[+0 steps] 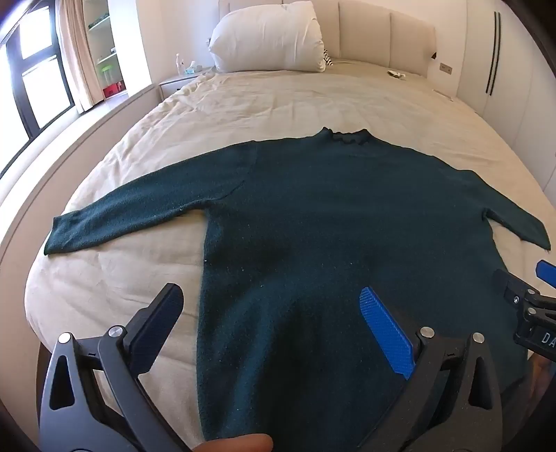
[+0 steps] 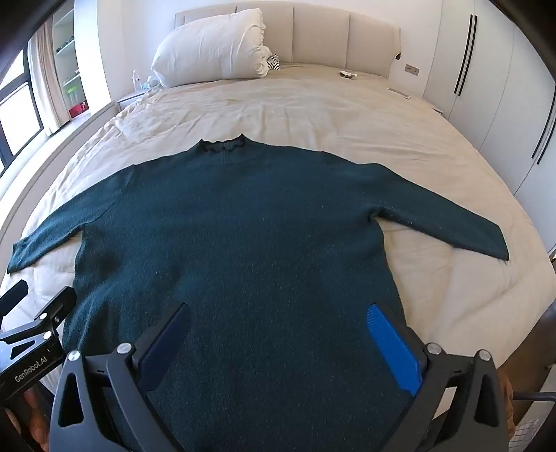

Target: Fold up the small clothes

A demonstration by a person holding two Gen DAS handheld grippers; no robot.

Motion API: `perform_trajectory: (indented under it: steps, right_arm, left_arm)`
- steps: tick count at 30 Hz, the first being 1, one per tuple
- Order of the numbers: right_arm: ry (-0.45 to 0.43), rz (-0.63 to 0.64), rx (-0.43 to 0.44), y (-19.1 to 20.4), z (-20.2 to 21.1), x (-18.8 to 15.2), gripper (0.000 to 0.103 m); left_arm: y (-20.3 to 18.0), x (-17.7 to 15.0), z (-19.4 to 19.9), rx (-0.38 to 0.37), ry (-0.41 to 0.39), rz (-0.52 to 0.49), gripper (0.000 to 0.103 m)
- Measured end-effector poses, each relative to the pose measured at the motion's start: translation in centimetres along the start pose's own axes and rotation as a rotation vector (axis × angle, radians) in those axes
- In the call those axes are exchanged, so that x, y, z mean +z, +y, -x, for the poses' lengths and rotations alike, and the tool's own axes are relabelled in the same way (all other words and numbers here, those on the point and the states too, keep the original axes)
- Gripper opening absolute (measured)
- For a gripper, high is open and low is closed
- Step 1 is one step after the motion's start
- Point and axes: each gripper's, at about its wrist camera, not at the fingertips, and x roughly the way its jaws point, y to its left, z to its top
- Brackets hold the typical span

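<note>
A dark green sweater [image 1: 312, 222] lies flat on the bed, both sleeves spread out, its ruffled collar [image 1: 344, 135] pointing at the headboard. It also shows in the right wrist view [image 2: 236, 229]. My left gripper [image 1: 271, 299] is open and empty, above the sweater's lower left part, its left finger over the sheet. My right gripper [image 2: 278, 313] is open and empty above the sweater's lower right part. The right gripper's edge shows in the left wrist view [image 1: 531, 299], and the left gripper's in the right wrist view [image 2: 31, 313].
The beige bed sheet [image 1: 243, 104] stretches around the sweater. A white pillow [image 1: 267, 38] leans on the padded headboard [image 1: 382, 31]. A nightstand [image 1: 180, 81] with bottles stands at the left, a window [image 1: 31, 80] beyond it. White wardrobe doors [image 2: 493, 87] stand at the right.
</note>
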Motion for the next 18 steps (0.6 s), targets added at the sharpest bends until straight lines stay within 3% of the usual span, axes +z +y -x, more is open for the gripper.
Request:
perform_trajectory:
  steps: [18]
  right_arm:
    - [0.018, 0.014, -0.011, 0.6, -0.3, -0.3, 0.103]
  left_arm:
    - [0.7, -0.4, -1.0, 0.001, 0.018, 0.012, 0.103]
